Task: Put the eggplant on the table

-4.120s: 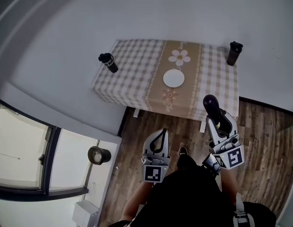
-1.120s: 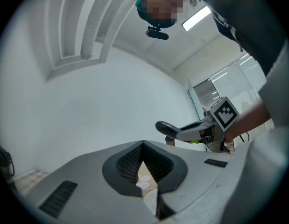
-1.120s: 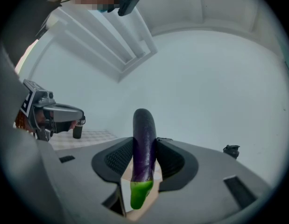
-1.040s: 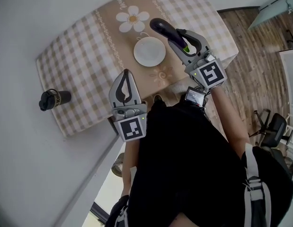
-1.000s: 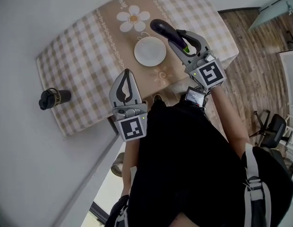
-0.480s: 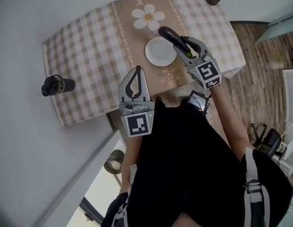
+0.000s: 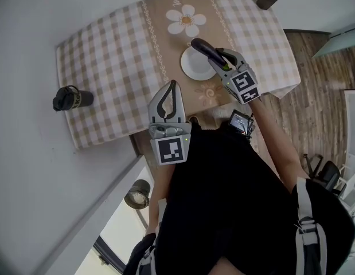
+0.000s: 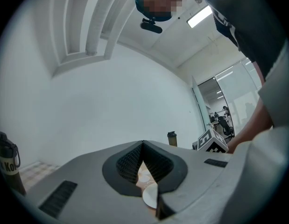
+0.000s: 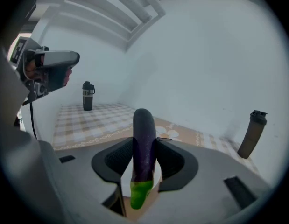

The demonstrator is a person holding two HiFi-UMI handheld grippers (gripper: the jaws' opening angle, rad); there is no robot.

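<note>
The right gripper (image 7: 218, 59) is clamping its grey jaws on the dark purple, green-stemmed eggplant (image 9: 144, 129). The eggplant's rounded end is sticking out past the fingertips, over the small round white plate (image 7: 192, 69) on the beige checked-cloth table (image 7: 108, 56). The left gripper (image 7: 172, 89) is holding nothing, its jaw tips pressing together.

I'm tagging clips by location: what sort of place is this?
Likely an office or lab with a staged dining corner: a cloth-covered table, a plate on it, and an office chair nearby.
</note>
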